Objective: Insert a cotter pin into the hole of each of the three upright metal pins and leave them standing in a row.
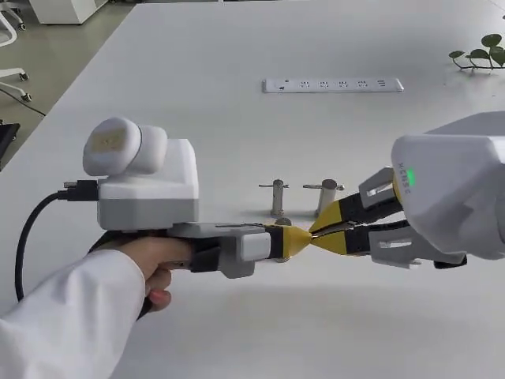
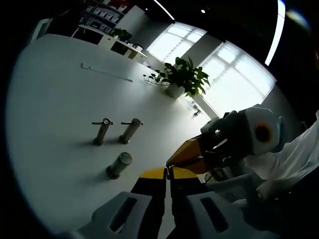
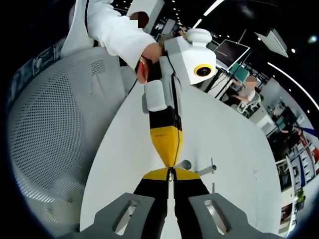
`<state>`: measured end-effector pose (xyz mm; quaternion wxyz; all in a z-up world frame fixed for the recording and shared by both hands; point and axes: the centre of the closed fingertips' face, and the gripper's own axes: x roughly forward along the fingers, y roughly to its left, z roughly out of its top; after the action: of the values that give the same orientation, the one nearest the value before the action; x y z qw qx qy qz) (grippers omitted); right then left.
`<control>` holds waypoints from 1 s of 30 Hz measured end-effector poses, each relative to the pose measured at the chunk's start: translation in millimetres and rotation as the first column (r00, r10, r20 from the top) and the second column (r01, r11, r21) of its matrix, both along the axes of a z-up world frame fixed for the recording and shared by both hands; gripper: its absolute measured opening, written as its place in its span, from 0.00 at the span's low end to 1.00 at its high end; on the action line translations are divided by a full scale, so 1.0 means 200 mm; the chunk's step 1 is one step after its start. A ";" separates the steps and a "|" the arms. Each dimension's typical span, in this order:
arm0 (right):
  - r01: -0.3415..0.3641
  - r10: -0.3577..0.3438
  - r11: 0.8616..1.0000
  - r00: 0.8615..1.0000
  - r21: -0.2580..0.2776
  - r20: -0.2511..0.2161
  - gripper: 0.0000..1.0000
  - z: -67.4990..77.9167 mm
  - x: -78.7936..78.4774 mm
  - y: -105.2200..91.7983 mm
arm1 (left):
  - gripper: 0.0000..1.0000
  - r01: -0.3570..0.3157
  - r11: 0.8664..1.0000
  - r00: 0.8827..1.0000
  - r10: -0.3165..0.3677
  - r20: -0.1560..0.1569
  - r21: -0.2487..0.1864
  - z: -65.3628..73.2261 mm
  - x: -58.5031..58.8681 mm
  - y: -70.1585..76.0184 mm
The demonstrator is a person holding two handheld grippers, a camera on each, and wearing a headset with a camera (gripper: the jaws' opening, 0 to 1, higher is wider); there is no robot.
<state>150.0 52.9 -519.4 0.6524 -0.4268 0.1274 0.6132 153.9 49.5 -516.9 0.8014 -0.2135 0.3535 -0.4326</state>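
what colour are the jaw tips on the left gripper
Yellow, with black behind them. The left gripper shows this best in the right gripper view.

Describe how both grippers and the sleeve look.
The left gripper and right gripper have white housings and black jaws tipped yellow. A black cable plugs into the left; a green light marks the right. The person wears a white sleeve.

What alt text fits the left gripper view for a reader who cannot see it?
The left claw, black with yellow tips, is shut and meets the right claw tip to tip above a white table. Beyond stand three upright silver metal pins: the far two carry cotter pins through their tops, the nearest has none.
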 end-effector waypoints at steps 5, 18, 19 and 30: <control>-0.012 0.012 1.000 1.000 0.020 -0.008 0.00 0.00 0.00 0.00 | 0.00 0.005 1.000 1.000 -0.005 0.015 0.006 0.00 0.00 0.01; 0.158 -0.117 0.979 0.951 0.126 -0.285 0.24 -0.05 0.00 -0.06 | 0.00 0.167 0.974 0.935 -0.206 0.289 0.153 0.05 -0.05 0.02; 0.158 -0.106 0.977 0.942 0.142 -0.319 0.23 -0.04 -0.02 -0.05 | 0.00 0.194 0.964 0.908 -0.246 0.338 0.182 0.06 -0.06 0.01; 0.156 -0.076 0.972 0.916 0.174 -0.394 0.09 -0.03 -0.09 -0.02 | 0.00 0.303 0.896 0.759 -0.433 0.486 0.325 0.06 -0.11 -0.01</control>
<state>132.3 48.7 -525.6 0.6898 -0.2215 0.2154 0.6547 131.4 46.6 -504.2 0.7858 0.0857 0.1920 -0.5817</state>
